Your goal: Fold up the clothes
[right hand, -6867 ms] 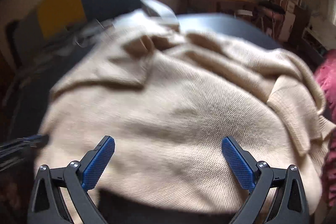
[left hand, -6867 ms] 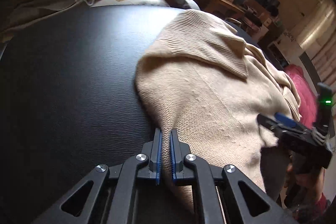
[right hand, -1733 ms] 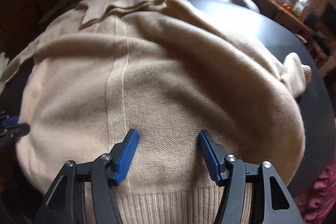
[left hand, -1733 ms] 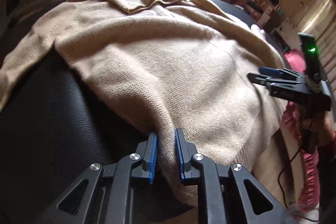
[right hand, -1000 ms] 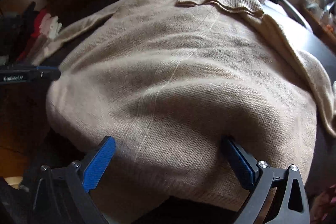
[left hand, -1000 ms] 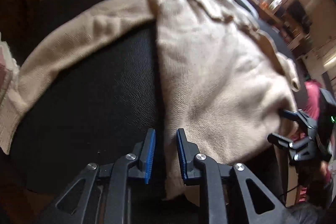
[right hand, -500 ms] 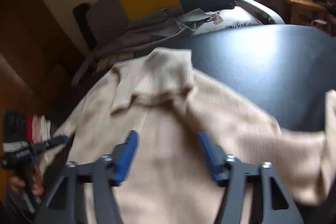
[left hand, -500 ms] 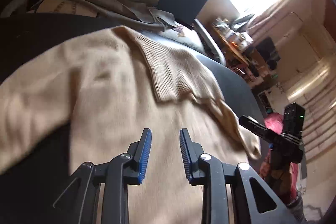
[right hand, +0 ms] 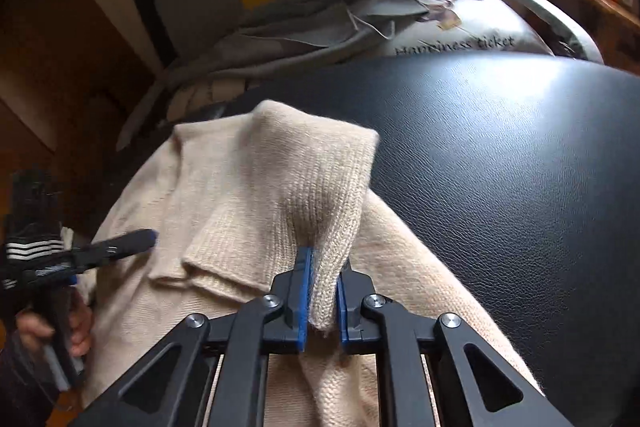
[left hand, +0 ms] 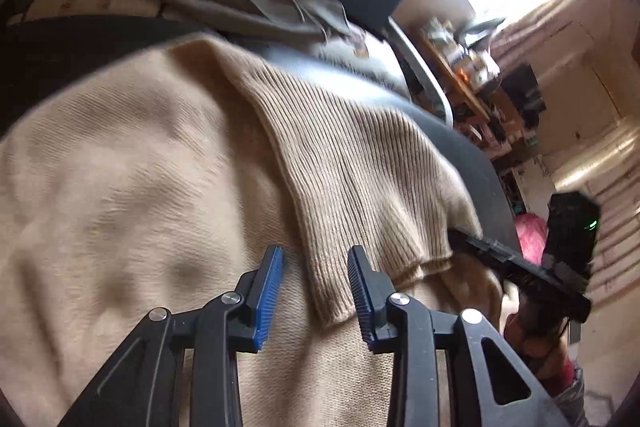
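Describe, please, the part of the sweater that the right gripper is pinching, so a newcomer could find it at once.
On the black table lies a beige sweater. At its far end, nearest the grey cloth pile, sits the ribbed collar; the right gripper is shut on its right corner. Unlike the smooth knit around it, this flap has vertical ribs and stands lifted.

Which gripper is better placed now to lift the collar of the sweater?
Right. The right gripper is already shut on the ribbed collar of the sweater, while the left gripper is open above the fabric, holding nothing.
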